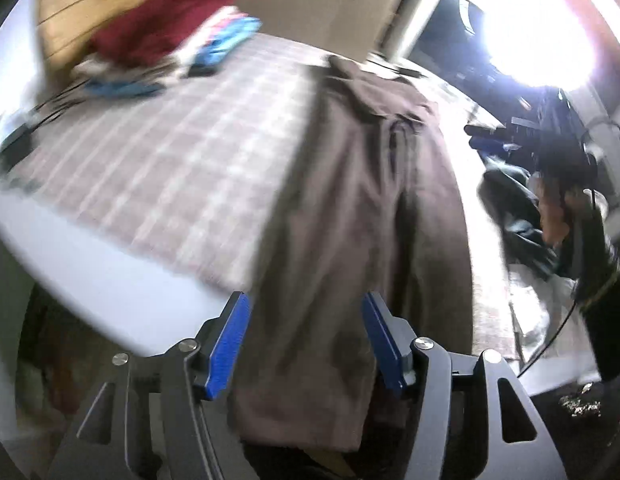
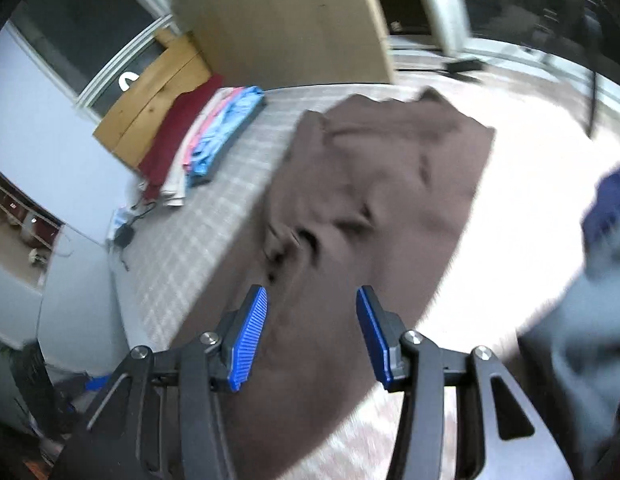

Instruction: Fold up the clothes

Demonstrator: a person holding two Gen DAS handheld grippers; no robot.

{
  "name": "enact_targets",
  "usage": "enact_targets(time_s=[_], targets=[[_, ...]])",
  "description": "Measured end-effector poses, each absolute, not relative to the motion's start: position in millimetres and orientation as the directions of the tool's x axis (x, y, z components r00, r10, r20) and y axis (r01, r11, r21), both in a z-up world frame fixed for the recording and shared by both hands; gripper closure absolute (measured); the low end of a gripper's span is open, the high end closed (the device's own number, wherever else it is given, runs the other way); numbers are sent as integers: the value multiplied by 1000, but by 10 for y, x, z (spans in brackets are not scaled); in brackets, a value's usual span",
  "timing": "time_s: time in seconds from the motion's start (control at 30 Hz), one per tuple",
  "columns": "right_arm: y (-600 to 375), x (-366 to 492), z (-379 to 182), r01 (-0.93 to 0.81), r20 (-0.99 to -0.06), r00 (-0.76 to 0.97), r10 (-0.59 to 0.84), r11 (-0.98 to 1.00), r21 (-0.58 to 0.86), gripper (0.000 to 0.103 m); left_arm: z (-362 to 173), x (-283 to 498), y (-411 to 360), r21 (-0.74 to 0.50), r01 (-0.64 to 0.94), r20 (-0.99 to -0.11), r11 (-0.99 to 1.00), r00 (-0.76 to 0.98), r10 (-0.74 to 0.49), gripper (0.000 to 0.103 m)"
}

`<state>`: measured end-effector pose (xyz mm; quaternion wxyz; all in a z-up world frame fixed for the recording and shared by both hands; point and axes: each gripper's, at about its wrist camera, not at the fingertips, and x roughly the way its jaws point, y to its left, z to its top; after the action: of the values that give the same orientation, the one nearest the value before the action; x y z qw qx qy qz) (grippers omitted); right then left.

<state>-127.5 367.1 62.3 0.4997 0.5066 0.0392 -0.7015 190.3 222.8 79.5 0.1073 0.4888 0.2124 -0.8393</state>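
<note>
A brown garment (image 1: 361,184) lies stretched along the plaid bed cover (image 1: 158,148), its near end hanging over the bed's edge. My left gripper (image 1: 306,300) hovers over that near end with its blue pads (image 1: 230,344) apart and nothing pressed between them. In the right wrist view the same brown garment (image 2: 373,200) shows creases near its middle. My right gripper (image 2: 311,292) stands open above it, the cloth below the pads (image 2: 250,336) and not pinched. A person's hand (image 1: 557,212) holding the other gripper shows at the right of the left wrist view.
A stack of folded clothes, red, pink and blue (image 2: 206,136), sits at the head of the bed by a wooden headboard (image 2: 150,96). A black charger with cable (image 2: 124,234) lies at the bed's left edge. Dark blue and grey clothes (image 2: 589,280) lie at the right. A bright lamp (image 1: 537,28) glares.
</note>
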Motion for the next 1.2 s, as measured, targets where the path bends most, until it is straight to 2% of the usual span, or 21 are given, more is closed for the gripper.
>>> enact_targets(time_s=[0.27,0.37,0.43,0.53,0.6,0.7,0.83,0.87,0.9,0.93,1.1,1.2], targets=[[3812,-481,513,748,-753,-168,-637,-580,324,57,642,1081,2242,-274,31,-840,-961,-495,223,44],[3727,-263,362,699,-780,-161,-605,-628,343,57,421,849,2280,-317,-100,-834,-943,-445,327,42],[3707,-132,227,677,-822,-166,-545,-669,307,57,247,733,2323,-329,-171,-853,-929,-367,370,42],[3719,37,107,655,-882,-220,-416,-733,182,57,389,710,2342,-313,-307,-844,-899,-344,411,42],[3777,87,188,598,-896,-249,-369,-786,157,57,566,678,2183,-295,-364,-824,-883,-372,428,40],[3863,190,405,517,-869,-301,-393,-833,197,58,729,462,1841,-230,-393,-803,-890,-439,402,41],[3677,236,567,496,-826,-311,-470,-822,280,59,760,-155,1363,-170,-367,-802,-914,-487,345,46],[3560,176,578,507,-816,-304,-491,-809,298,62,752,-317,1273,-179,-365,-800,-914,-487,351,53],[3444,117,588,516,-806,-297,-512,-796,315,73,743,-482,1200,-186,-365,-799,-912,-484,356,58],[3327,57,599,526,-795,-290,-532,-783,332,79,733,-637,1139,-188,-366,-800,-911,-482,358,60],[2635,-415,475,556,-758,-213,-617,-714,425,83,616,-1218,1097,-153,-408,-814,-900,-464,349,61],[2364,-675,269,550,-774,-190,-604,-719,426,84,485,-1482,1177,-149,-439,-822,-886,-443,357,61]])
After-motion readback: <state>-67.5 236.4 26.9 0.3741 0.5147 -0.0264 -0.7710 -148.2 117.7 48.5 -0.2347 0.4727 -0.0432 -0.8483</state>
